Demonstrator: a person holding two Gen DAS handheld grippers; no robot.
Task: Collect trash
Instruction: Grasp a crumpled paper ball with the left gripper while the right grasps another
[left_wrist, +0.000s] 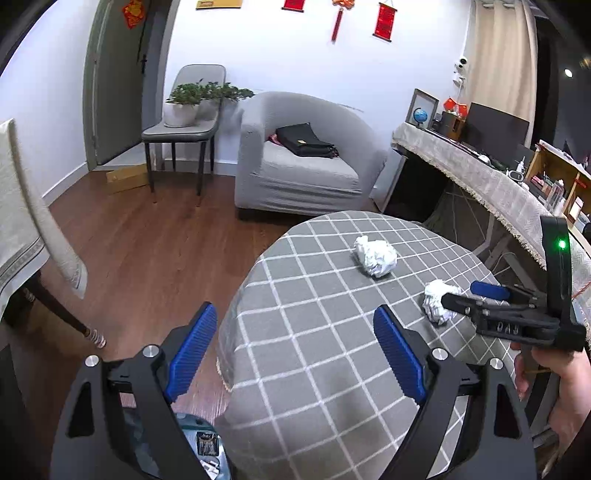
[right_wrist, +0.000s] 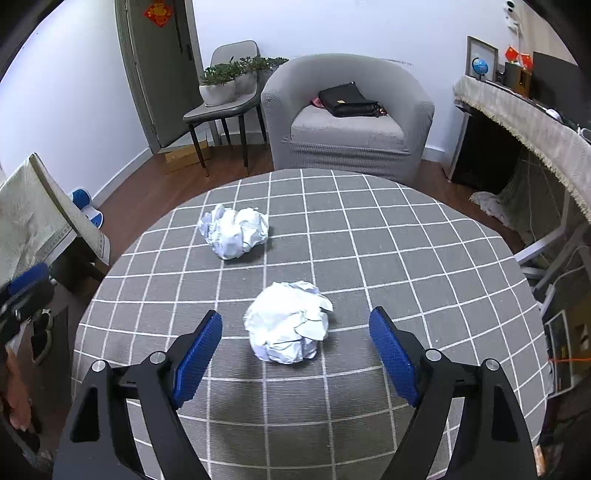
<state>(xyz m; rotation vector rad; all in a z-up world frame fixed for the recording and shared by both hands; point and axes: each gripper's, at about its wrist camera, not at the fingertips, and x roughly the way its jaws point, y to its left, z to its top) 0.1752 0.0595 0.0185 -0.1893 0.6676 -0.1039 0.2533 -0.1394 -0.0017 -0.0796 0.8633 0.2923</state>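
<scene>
Two crumpled white paper balls lie on a round table with a grey checked cloth (right_wrist: 406, 258). The nearer ball (right_wrist: 288, 323) sits just ahead of and between the wide-apart blue pads of my right gripper (right_wrist: 295, 314), which do not touch it. The farther ball (right_wrist: 234, 232) lies to the back left. In the left wrist view my left gripper (left_wrist: 295, 310) is open over the table's left edge (left_wrist: 236, 332), holding nothing. From there I see the right gripper (left_wrist: 460, 293) beside the nearer ball (left_wrist: 434, 302), with the farther ball (left_wrist: 376, 256) beyond.
A bluish container (left_wrist: 201, 439) holding some scraps shows on the floor below my left gripper. A grey armchair (right_wrist: 347, 122) with a black bag stands behind the table. A chair with potted plants (right_wrist: 221, 92) is at the back left, a covered desk (right_wrist: 535, 122) on the right.
</scene>
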